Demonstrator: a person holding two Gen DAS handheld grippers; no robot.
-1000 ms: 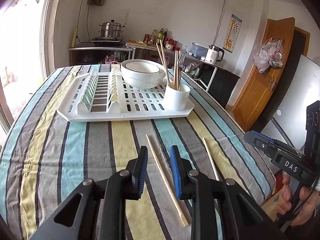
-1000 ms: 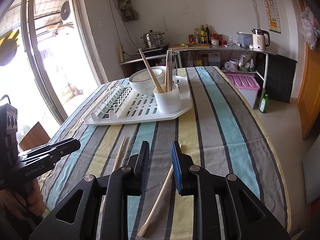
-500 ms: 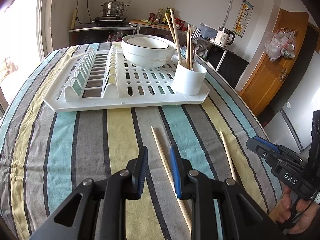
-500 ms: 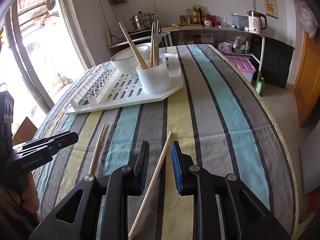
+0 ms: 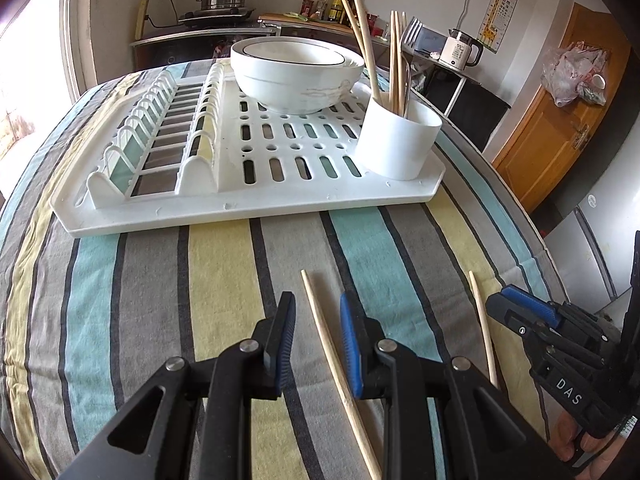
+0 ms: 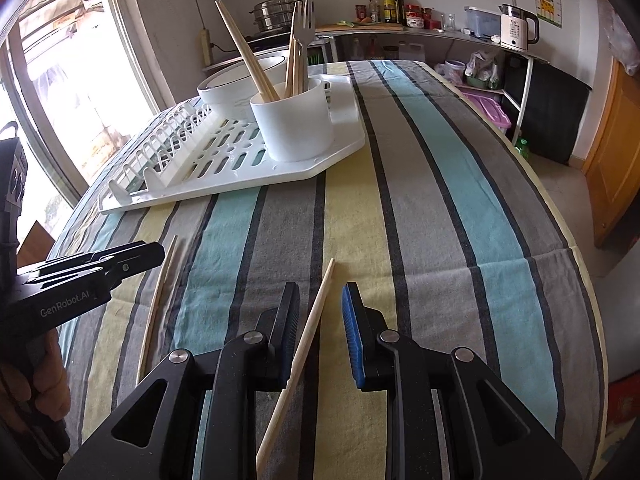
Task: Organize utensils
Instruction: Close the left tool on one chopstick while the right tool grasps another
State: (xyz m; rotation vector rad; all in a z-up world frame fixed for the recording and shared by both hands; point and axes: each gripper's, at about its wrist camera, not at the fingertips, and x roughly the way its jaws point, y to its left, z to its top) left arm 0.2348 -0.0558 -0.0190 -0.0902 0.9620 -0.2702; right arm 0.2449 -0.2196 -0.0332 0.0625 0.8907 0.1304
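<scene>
Two loose wooden chopsticks lie on the striped tablecloth. My left gripper (image 5: pixel 316 320) is open, its jaws on either side of one chopstick (image 5: pixel 328 344) lying on the cloth. My right gripper (image 6: pixel 320 316) is open, its jaws on either side of the other chopstick (image 6: pixel 308 332). In the left wrist view that other chopstick (image 5: pixel 482 324) lies to the right, by the right gripper (image 5: pixel 516 308). A white utensil cup (image 5: pixel 398 142) with several chopsticks and a fork stands on the white dish rack (image 5: pixel 280 200); it also shows in the right wrist view (image 6: pixel 292 120).
A white bowl (image 5: pixel 296 72) sits on the rack behind the cup. The table's right edge (image 6: pixel 580 240) drops to the floor. Kitchen counter with kettle (image 6: pixel 516 26) and bottles stands beyond the table. The left gripper (image 6: pixel 100 264) shows at left in the right wrist view.
Both grippers have moved forward and down toward the cloth, so each chopstick now lies between the open jaws. The rack looks closer.
</scene>
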